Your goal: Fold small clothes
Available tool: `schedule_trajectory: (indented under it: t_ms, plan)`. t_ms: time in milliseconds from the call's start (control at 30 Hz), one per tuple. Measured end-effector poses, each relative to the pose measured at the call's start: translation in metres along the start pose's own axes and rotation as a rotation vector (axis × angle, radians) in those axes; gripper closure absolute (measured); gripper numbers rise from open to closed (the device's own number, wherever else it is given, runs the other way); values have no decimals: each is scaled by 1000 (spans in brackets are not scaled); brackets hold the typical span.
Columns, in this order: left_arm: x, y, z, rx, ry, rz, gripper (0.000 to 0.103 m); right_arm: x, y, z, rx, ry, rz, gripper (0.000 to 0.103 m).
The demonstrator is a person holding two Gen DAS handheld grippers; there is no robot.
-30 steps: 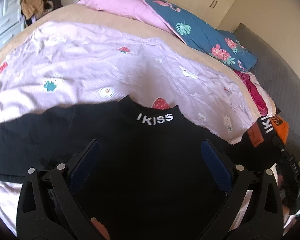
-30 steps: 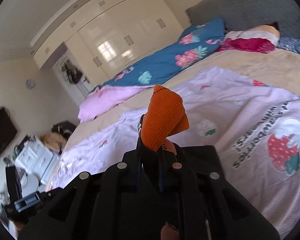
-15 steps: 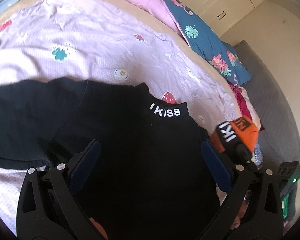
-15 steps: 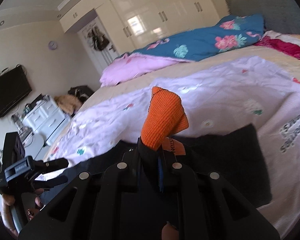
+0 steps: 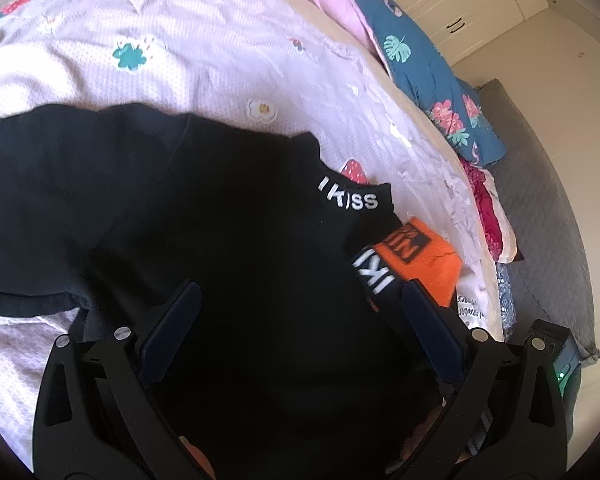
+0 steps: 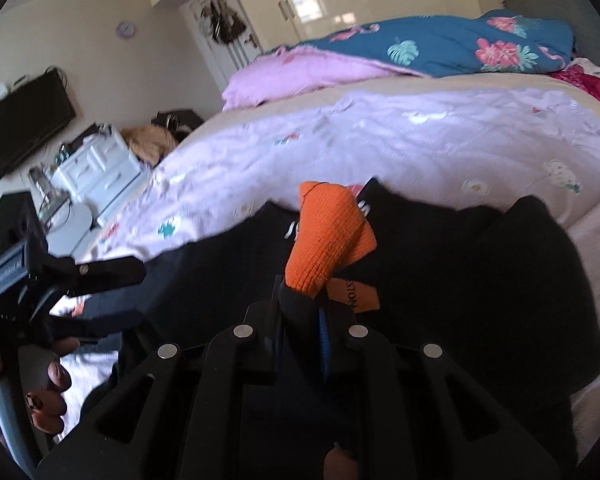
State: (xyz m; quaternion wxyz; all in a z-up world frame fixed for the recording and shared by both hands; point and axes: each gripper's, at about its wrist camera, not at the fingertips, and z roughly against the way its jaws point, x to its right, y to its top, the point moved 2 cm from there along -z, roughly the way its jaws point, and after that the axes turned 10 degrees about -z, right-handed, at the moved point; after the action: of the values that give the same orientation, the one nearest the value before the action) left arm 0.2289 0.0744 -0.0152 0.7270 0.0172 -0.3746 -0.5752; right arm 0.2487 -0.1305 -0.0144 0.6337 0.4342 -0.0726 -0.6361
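Black top [image 5: 220, 240]: spread flat on the lilac bedspread [image 5: 180, 60] of the bed, collar lettered "IKISS" facing the pillows.
Orange cuff [image 6: 328, 236]: end of the top's sleeve, standing up between the right tongs' pads.
Right tongs [image 6: 300, 312]: nearly closed, jaws opening, sleeve fabric between them.
Left tongs [image 5: 296, 300]: wide open above the top's body, gripping nothing.
Blue floral quilt [image 6: 440, 48]: bunched at the bed's far side.

White "IKISS" is showing on the black top's collar [image 5: 350, 200]; "IKI" is showing on its black-and-orange cuff [image 5: 410, 258]; "STON" is showing on the orange tag [image 6: 352, 292].
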Motion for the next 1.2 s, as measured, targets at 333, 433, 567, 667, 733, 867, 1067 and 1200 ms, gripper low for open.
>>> schedule_trajectory:
  t_ms: [333,433,567,667,733,867,1067,1200]
  plan:
    - [7,-14,-28,-74,6,-17,38,20,19,27,-40,144,-99,63]
    - [15,-24,-46,-130,29,-42,47,39,29,38,-4,127,-155,62]
    - [25,-31,-67,-141,46,-44,64,61,41,50,42,106,-207,62]
    - [41,-26,-68,-123,44,-95,97,77,49,61,88,36,-208,62]
    - [53,-20,-58,-89,38,-137,97,91,53,69,116,-5,-225,62]
    - [77,-6,-20,13,-4,-201,98,124,60,88,162,-30,-300,62]
    - [80,5,36,143,-51,-201,98,135,62,96,185,-69,-302,60]
    - [65,2,46,145,-2,-203,98,123,59,90,164,-75,-259,60]
